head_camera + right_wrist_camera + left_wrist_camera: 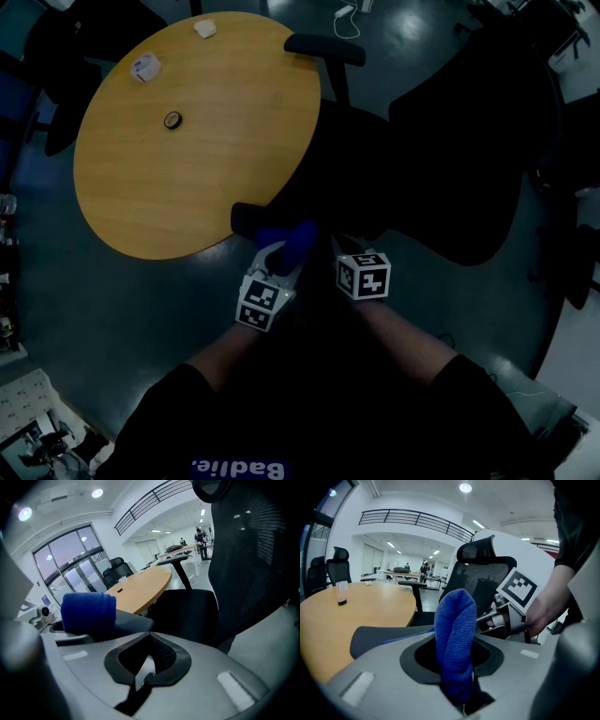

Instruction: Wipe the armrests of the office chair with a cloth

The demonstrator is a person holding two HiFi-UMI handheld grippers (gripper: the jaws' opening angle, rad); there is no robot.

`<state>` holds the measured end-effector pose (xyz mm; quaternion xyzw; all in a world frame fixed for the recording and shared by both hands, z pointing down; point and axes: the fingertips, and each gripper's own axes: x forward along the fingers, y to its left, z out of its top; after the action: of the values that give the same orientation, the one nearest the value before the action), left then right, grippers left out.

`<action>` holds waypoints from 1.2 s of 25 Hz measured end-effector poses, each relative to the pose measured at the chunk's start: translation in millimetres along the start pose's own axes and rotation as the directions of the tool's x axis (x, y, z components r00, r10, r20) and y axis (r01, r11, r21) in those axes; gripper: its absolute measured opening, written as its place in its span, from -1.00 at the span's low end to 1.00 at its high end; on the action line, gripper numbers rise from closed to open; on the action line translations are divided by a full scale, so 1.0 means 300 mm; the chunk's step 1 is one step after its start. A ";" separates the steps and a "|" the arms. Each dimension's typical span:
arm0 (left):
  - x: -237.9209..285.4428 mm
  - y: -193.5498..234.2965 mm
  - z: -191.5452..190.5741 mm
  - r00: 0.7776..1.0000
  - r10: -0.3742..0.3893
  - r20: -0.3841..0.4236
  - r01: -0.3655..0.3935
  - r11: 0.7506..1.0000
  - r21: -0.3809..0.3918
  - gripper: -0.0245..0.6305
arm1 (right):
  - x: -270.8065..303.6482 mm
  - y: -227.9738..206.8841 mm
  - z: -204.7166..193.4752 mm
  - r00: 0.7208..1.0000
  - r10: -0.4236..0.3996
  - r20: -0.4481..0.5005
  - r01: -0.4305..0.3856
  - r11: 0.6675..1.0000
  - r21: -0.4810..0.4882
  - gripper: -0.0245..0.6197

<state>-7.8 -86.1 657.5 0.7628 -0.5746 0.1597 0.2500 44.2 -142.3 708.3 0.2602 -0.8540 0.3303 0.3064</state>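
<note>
Gripping blue cloth point(455, 634) w/ L tool point(457, 686) at armrest point(379, 637) end; R tool point(145, 674) closed, empty | table point(187, 150) edge just beside

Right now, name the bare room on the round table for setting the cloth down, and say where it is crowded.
Bare: the round table's near half, between the small black disc and the near armrest. Crowded: the far rim, where a cup and a small white object sit.
</note>
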 end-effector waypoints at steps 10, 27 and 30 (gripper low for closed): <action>0.044 -0.154 0.050 0.981 -0.192 0.005 0.192 0.981 -0.011 -0.48 | 0.011 0.012 -0.014 0.999 0.044 0.014 -0.045 0.997 0.060 -0.92; -0.173 0.712 0.221 0.965 0.258 -0.039 -0.248 0.953 0.172 -0.48 | 0.022 0.024 -0.017 1.000 0.006 0.008 -0.006 0.997 0.075 -0.92; -0.075 0.702 0.139 0.965 0.229 -0.129 -0.204 0.962 0.180 -0.48 | 0.028 0.029 -0.028 1.000 0.004 -0.012 -0.004 0.998 0.058 -0.92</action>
<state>-217.6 -136.8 652.8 0.6993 -0.6193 0.2896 0.2089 35.9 -132.7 715.5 0.2654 -0.8427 0.3571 0.3030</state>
